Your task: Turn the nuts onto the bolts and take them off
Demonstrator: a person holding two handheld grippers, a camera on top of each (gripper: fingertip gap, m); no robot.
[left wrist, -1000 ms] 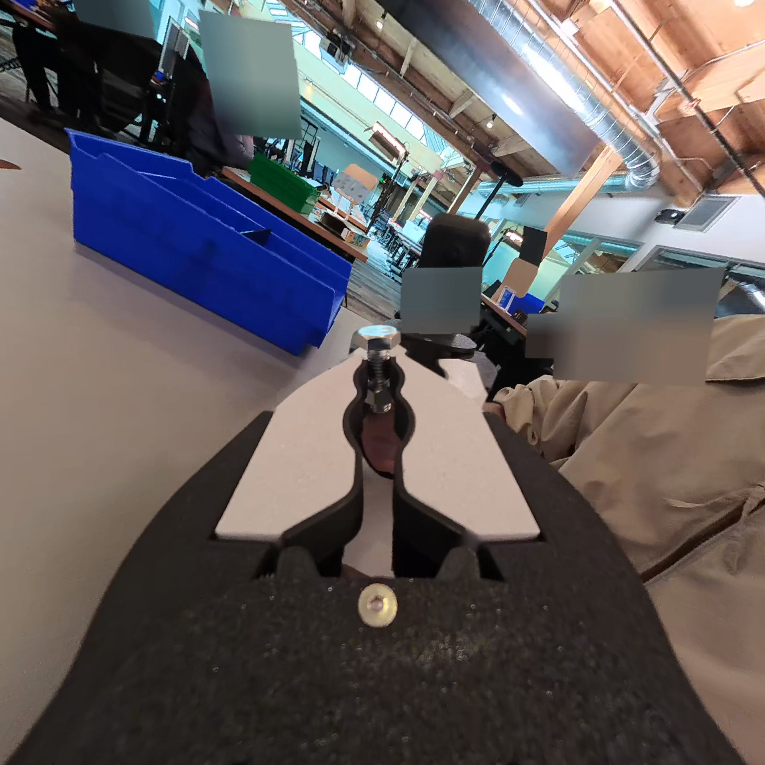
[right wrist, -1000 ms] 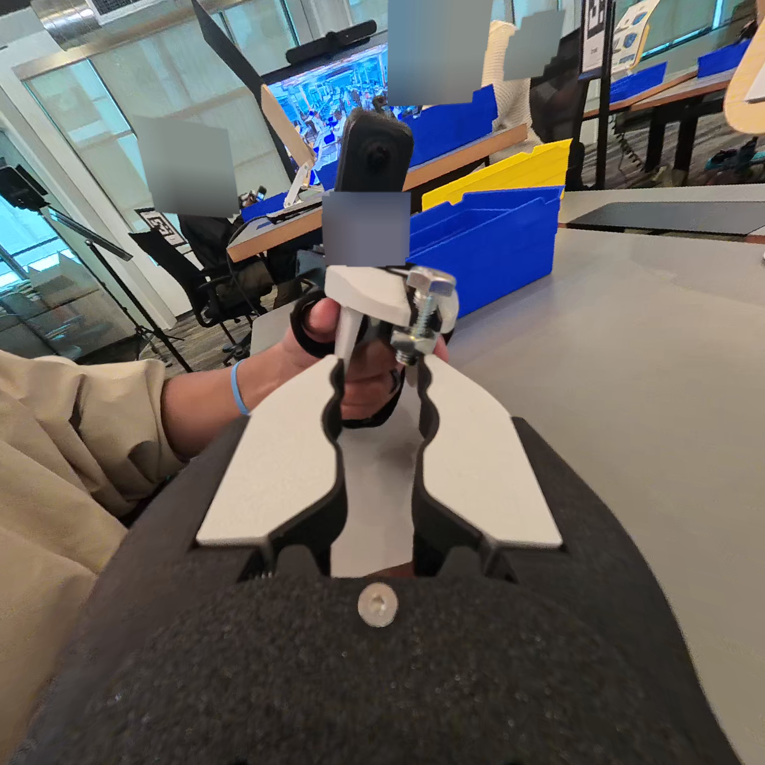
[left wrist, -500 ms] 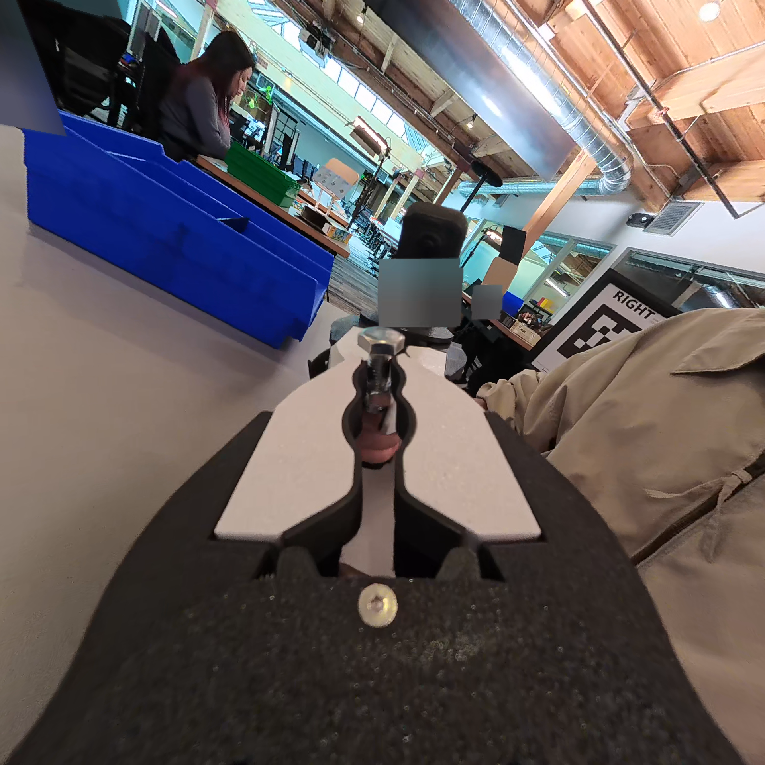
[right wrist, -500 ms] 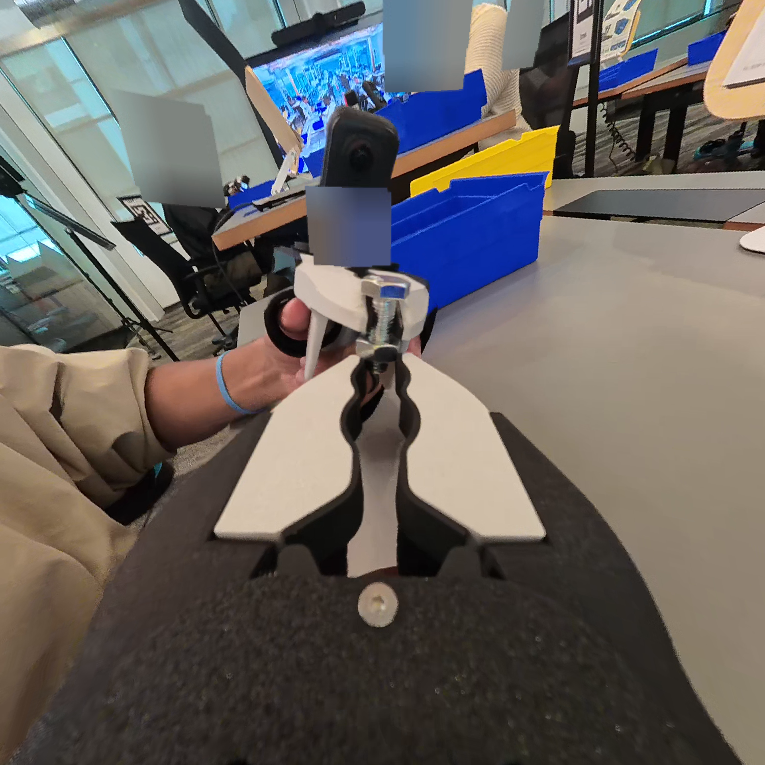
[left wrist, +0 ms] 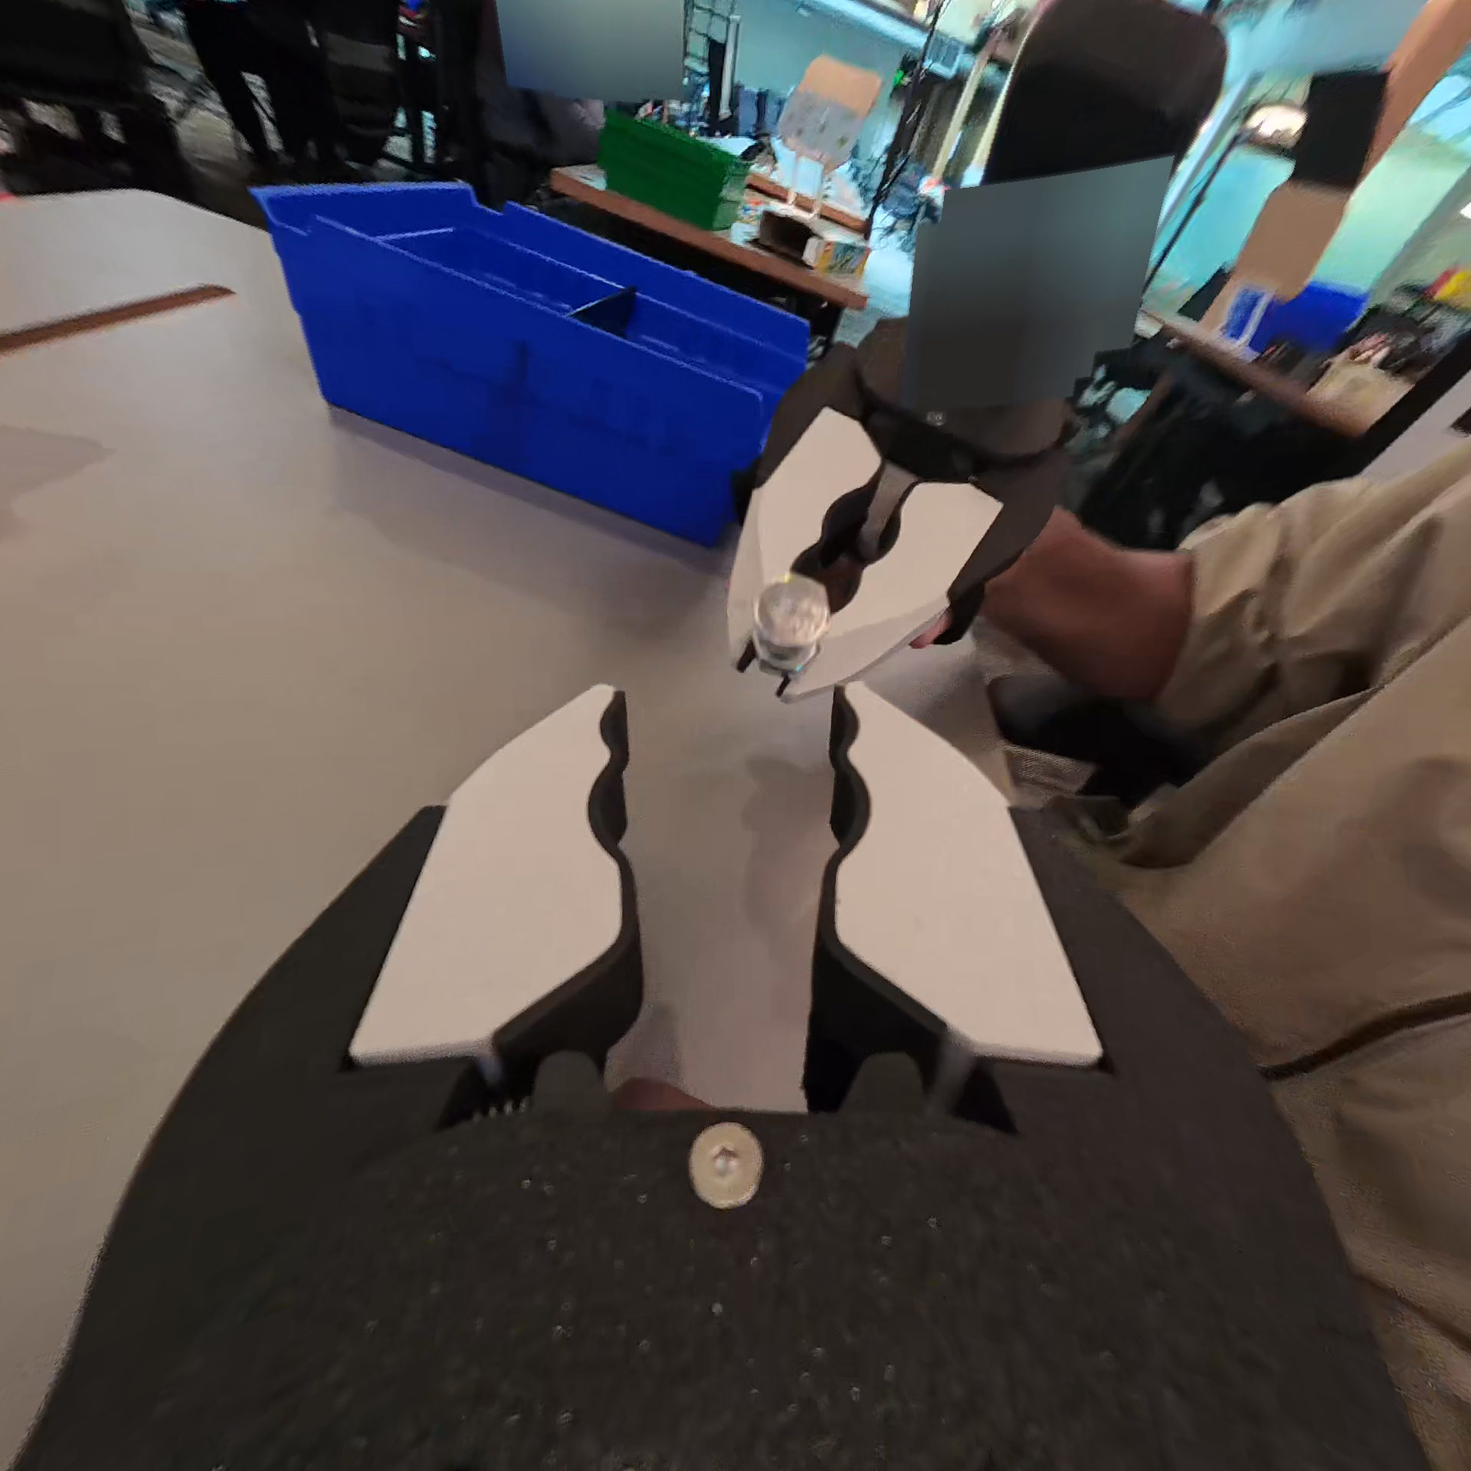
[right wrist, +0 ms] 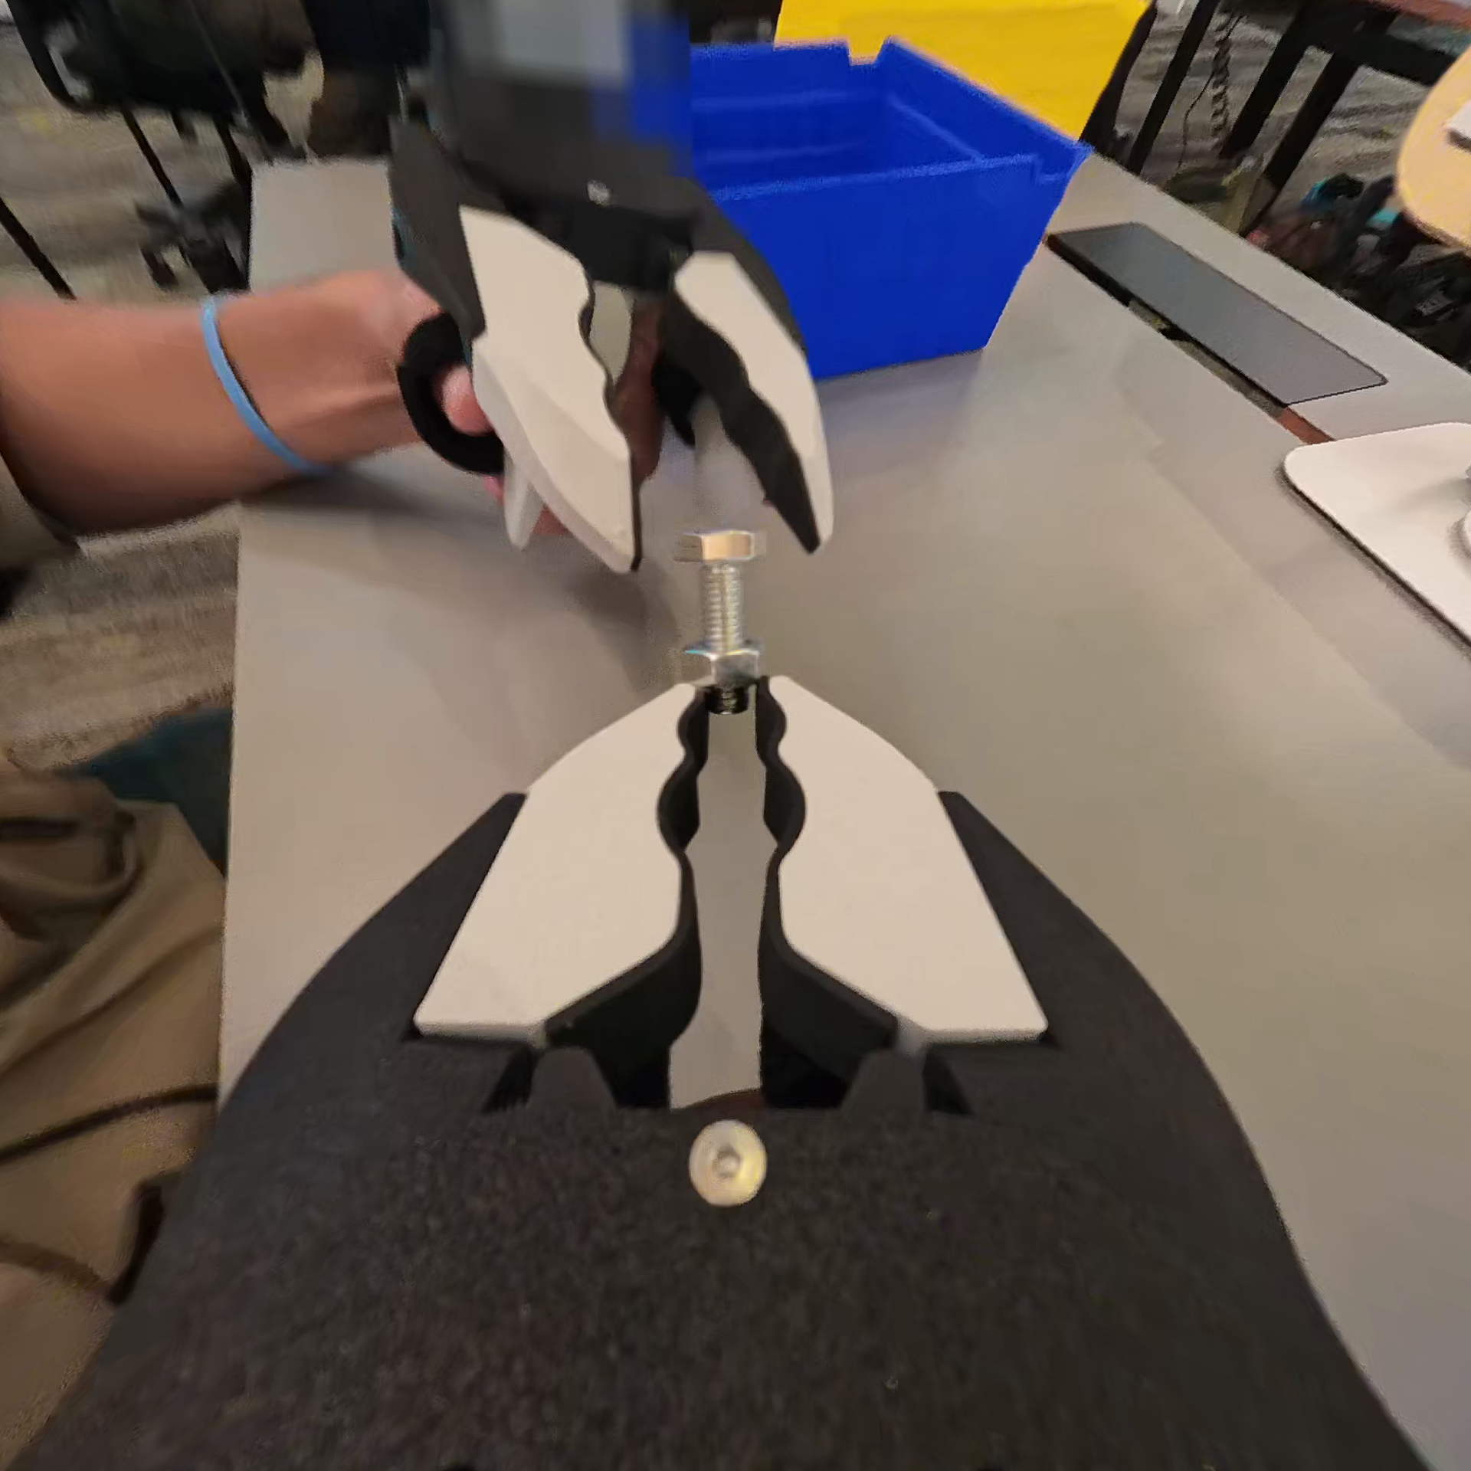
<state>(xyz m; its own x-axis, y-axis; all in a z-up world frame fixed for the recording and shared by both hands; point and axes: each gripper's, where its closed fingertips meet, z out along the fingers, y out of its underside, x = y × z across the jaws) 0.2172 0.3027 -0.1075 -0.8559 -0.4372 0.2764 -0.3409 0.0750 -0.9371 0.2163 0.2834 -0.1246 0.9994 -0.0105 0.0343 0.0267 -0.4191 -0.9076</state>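
No text, label, brand, number or sign is showing legibly in either view, whether on the blue bin point(left wrist: 557, 382) lying at eleven o'clock or on the dark flat slab point(right wrist: 1210, 314) lying at two o'clock.

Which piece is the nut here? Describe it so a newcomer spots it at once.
On the grey table, in front of the blue bin, the right gripper holds a bolt upright. The nut is the silver hexagon low on its thread, at the fingertips, apart from the hex head on top.
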